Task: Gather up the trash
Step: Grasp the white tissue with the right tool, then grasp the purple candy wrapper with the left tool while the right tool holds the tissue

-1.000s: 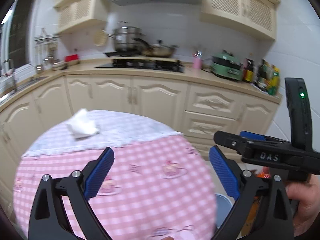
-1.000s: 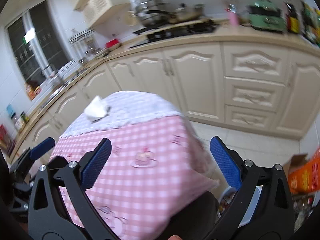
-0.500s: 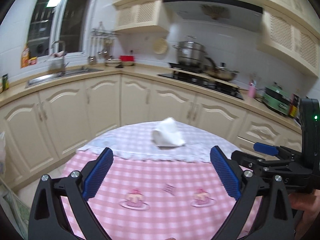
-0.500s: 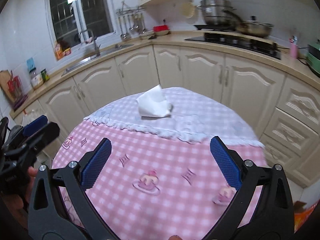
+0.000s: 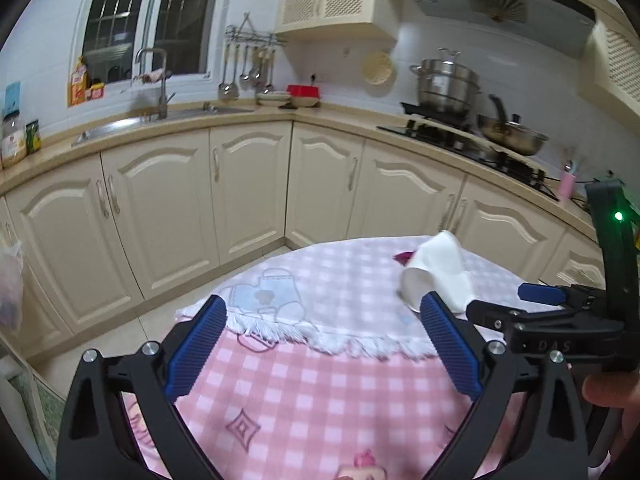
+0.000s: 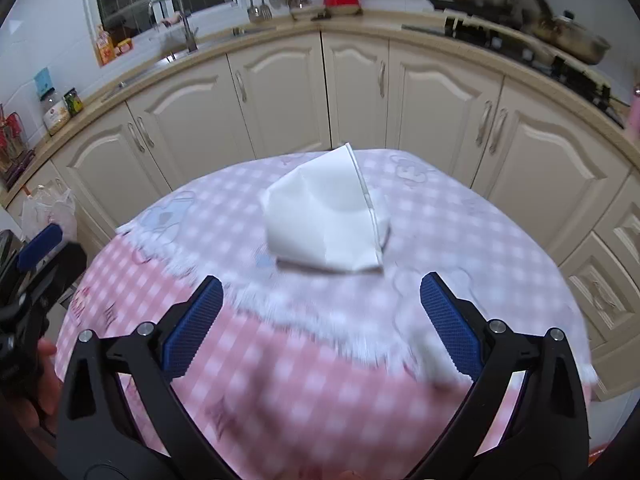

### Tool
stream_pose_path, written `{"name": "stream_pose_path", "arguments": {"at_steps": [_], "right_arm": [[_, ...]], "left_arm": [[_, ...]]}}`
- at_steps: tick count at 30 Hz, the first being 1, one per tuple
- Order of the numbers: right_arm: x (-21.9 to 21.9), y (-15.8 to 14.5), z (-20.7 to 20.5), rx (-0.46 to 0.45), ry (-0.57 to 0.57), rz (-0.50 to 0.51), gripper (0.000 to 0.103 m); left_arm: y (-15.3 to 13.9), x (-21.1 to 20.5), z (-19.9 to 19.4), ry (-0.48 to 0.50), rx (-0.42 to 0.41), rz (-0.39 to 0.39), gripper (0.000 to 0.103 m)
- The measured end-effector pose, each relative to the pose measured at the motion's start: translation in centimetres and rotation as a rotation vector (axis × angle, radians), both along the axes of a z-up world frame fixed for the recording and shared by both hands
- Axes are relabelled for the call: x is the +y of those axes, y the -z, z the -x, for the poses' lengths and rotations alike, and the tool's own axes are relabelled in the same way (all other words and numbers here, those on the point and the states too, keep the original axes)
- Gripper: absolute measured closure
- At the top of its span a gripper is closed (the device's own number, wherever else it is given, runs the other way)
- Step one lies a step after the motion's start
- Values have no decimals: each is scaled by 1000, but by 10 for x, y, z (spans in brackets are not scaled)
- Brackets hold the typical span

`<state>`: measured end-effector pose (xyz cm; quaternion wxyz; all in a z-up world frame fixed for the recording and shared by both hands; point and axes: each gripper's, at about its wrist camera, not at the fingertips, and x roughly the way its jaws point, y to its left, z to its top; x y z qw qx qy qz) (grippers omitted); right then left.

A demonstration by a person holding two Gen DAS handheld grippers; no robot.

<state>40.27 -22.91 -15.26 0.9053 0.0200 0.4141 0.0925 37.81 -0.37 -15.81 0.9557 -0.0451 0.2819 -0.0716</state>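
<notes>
The napkin (image 6: 326, 216) is plain white, sitting on a pale cloth (image 6: 460, 220) with a soft pink-and-white check, faint blue cartoon prints and a white fringe. Under that, the tablecloth (image 6: 280, 392) is a stronger pink-and-white gingham with little darker pink motifs. Both grippers are black with ribbed blue pads (image 6: 448, 324), same on the left one (image 5: 322, 348); the right one (image 6: 320, 324) shows a small green light in the left view. Cabinets (image 5: 248, 188) are cream, the worktop beige, walls white tile. There's a red dish (image 5: 303, 91) at the back, a steel pot (image 5: 446, 84) and a pink cup (image 5: 567, 184).
</notes>
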Motion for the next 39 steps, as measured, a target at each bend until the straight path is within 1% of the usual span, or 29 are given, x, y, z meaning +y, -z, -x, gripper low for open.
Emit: {"name": "stream_pose_path", "arguments": {"at_steps": [2,4,5,7,8,9,10,11,14,16,21,24,28,31,32,33,36,39], "right_arm": [[6,9,-22,24,-17,26,6],[13,17,-39,45,-38,41,6],[15,22,-47,56,-42,48,6],[19,31,-60,71,-40,74,6],[21,36,-65,76,-41,90,6],[22,40,-68,81,-44,98,7],[22,43,-69,83,-49,87,16],[22,45,-67,80,-52,77,19],[23,41,-57,82,-83,38,20],[24,38,-47,80,-91,29,20],[16,29,-8,65,-74,-7,20],[6,19,21,53,-60,-43,20],[-11,2,68,15,-36,-64,20],[-24,-13,106,-23,-21,-73,20],[-28,-17,117,-34,-16,-77,20],[-32,-21,127,-44,-13,-84,20],[-44,-31,155,-78,1,-93,20],[-54,-33,166,-84,15,-105,20]], "left_arm": [[12,-1,-12,1,74,-7,8],[18,1,-11,-6,72,-26,8],[22,1,-9,-18,74,-49,8],[28,1,-11,-24,93,-74,8],[31,2,-12,-28,111,-77,8],[33,4,-13,-28,118,-63,8],[33,6,-12,-24,119,-49,8],[33,8,-11,-15,115,-29,8],[32,5,-6,-9,107,-33,8],[31,2,-3,-8,97,-41,8],[28,0,3,-1,68,-28,8],[26,-2,8,15,41,-11,8],[20,-6,22,23,32,7,8],[15,-10,50,44,37,75,8],[14,-13,56,56,38,82,8],[12,-17,63,67,38,78,8],[6,-35,83,89,27,34,8],[-2,-54,85,139,37,-10,8]]}}
